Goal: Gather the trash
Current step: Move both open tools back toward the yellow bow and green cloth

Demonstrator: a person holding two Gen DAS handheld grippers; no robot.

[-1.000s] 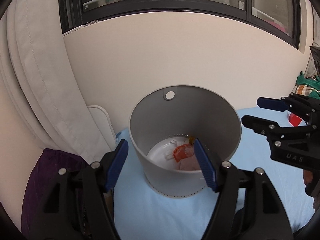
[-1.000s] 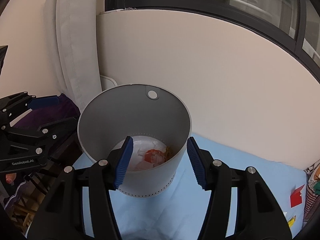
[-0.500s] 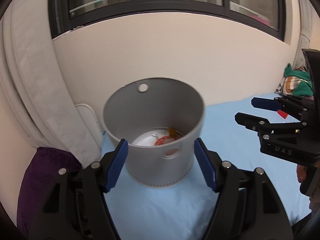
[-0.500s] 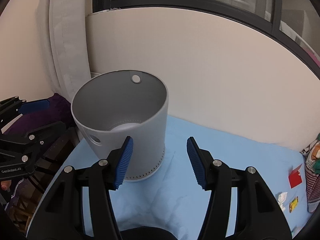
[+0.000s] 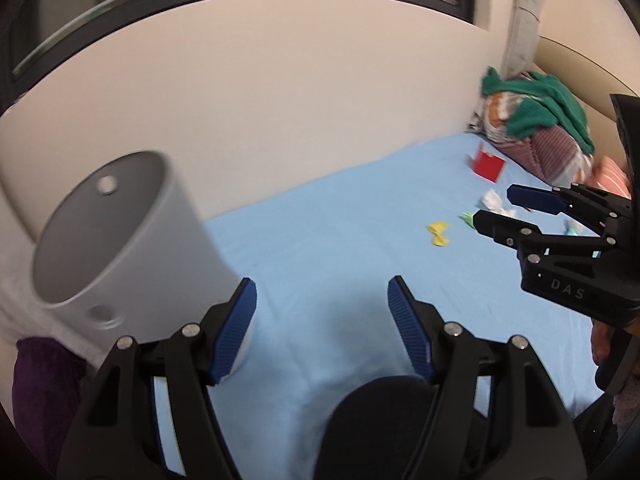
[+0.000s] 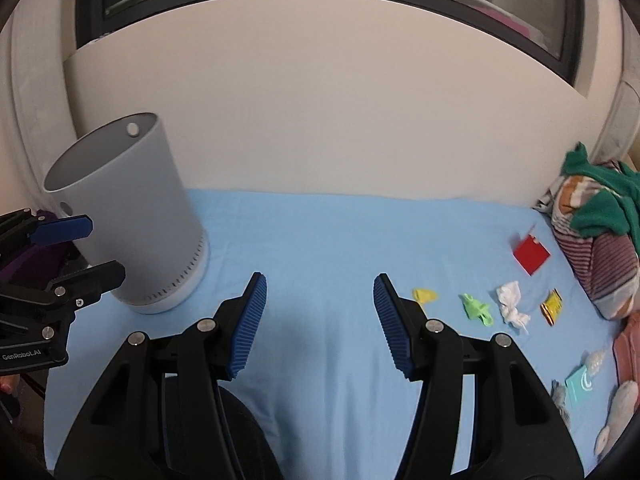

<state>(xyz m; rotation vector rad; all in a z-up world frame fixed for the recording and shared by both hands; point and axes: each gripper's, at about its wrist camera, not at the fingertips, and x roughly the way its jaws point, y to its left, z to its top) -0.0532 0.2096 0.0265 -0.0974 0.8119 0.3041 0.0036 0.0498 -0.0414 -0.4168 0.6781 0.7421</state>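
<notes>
A grey round bin (image 6: 132, 216) stands at the left end of a light blue sheet (image 6: 320, 240); it also shows in the left wrist view (image 5: 116, 248). Trash lies at the right end: a yellow wrapper (image 6: 425, 295), a green scrap (image 6: 476, 309), a white tissue (image 6: 512, 304), a red card (image 6: 531, 254), a yellow-red packet (image 6: 552, 306). My right gripper (image 6: 320, 320) is open and empty above the sheet's middle. My left gripper (image 5: 322, 328) is open and empty beside the bin.
A pile of clothes (image 6: 596, 220) lies at the far right against the wall. A teal card (image 6: 580, 386) and clear plastic (image 6: 594, 360) lie near the right front. A purple cushion (image 5: 44, 384) is left of the bin. A cream wall (image 6: 320, 120) runs behind.
Both grippers have swung right, away from above the bin. The bin now sits at the left of both views and the trash on the right has come into view.
</notes>
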